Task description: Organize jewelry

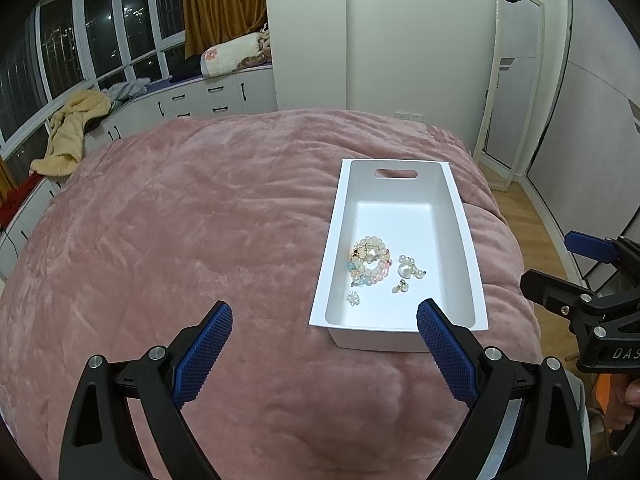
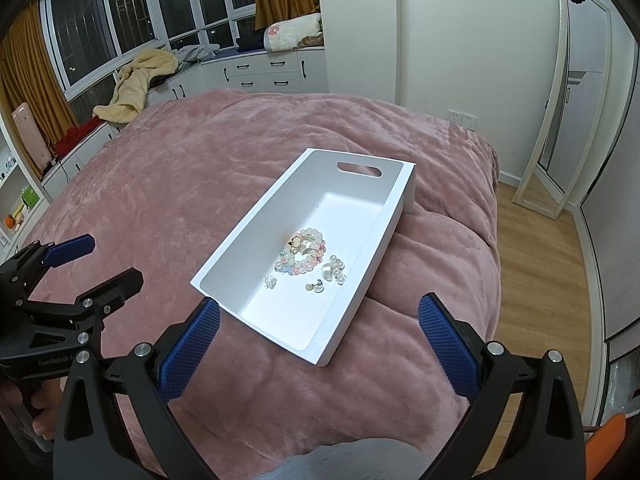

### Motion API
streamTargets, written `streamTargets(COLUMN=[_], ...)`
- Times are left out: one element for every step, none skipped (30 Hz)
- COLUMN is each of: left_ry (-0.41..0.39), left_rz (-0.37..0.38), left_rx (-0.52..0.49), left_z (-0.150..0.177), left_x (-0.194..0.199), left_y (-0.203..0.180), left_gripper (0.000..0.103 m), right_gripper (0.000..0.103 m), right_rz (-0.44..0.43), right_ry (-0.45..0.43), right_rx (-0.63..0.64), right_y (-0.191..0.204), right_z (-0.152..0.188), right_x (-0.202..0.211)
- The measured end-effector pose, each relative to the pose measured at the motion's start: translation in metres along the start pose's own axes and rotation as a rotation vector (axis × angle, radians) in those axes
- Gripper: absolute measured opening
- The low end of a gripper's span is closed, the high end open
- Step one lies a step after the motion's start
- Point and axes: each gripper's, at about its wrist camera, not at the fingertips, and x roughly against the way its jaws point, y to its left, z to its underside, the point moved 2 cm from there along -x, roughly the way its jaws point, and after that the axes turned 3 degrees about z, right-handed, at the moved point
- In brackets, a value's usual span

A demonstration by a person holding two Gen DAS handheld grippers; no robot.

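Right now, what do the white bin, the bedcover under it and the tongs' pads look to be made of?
White bin: apparently rigid plastic, smooth matte walls, moulded handle slot. Bedcover: plush pink fleece or velvet, with brushed, crushed nap. Pads on the left tongs: blue, seemingly rubber, fine grid texture.

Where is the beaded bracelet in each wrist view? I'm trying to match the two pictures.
Left wrist view: the beaded bracelet lies right of centre, on the floor of the white tray, in its near half.
Right wrist view: the bracelet lies near the centre, on the tray's floor.
Shared landmark: the handle slot in the tray's far wall.
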Motion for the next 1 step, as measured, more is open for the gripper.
streamTargets(left_ry=[-0.001], left_rz=[-0.005], left_rx=[0.003], left_z=[-0.0003], left_x=[0.0005], left_y=[0.0016], left_gripper=[0.095], right_gripper=[0.098], right_rz=[-0.001], right_ry=[0.000], right_rx=[0.001], right_y=[0.0003], right_z=[0.0002], right_x=[0.0002])
